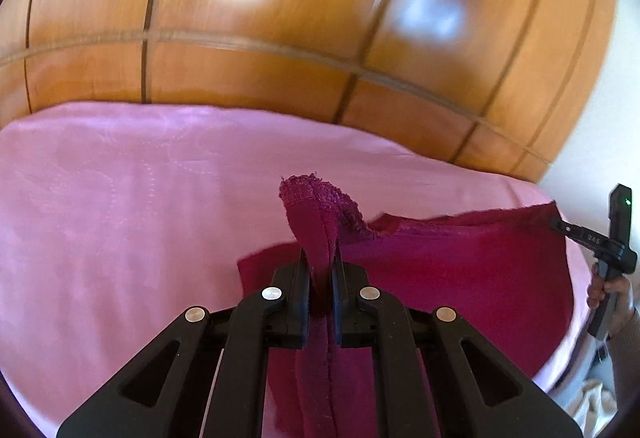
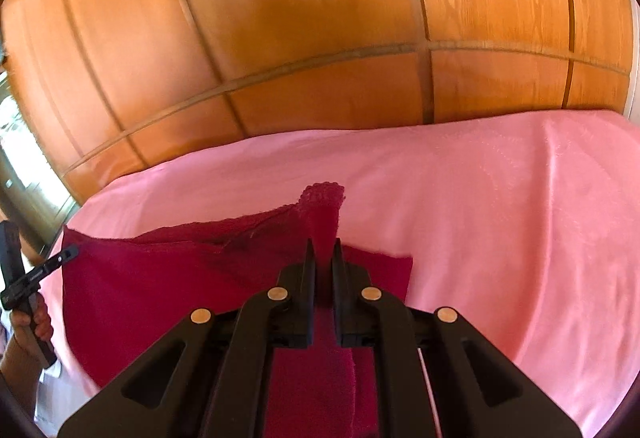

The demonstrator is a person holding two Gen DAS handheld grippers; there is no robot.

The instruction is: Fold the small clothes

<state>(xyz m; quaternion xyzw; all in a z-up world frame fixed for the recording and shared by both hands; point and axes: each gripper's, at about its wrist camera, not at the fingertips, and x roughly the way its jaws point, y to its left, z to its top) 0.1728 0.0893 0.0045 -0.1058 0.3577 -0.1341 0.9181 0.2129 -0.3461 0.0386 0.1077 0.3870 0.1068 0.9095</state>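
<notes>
A dark red cloth (image 1: 460, 270) is stretched between both grippers above a pink bed sheet (image 1: 120, 206). My left gripper (image 1: 320, 258) is shut on one corner of the cloth, whose lacy edge sticks up between the fingers. My right gripper (image 2: 323, 250) is shut on the other corner of the cloth (image 2: 160, 290). The right gripper also shows at the far right of the left wrist view (image 1: 560, 224), pinching the cloth's corner. The left gripper shows at the far left of the right wrist view (image 2: 70, 252), on the opposite corner.
The pink sheet (image 2: 500, 218) covers a bed that fills the lower half of both views. A glossy wooden wardrobe (image 1: 280, 38) stands right behind the bed. A white wall (image 1: 600, 110) is at the right, and pale fabric (image 1: 596, 402) lies beside the bed.
</notes>
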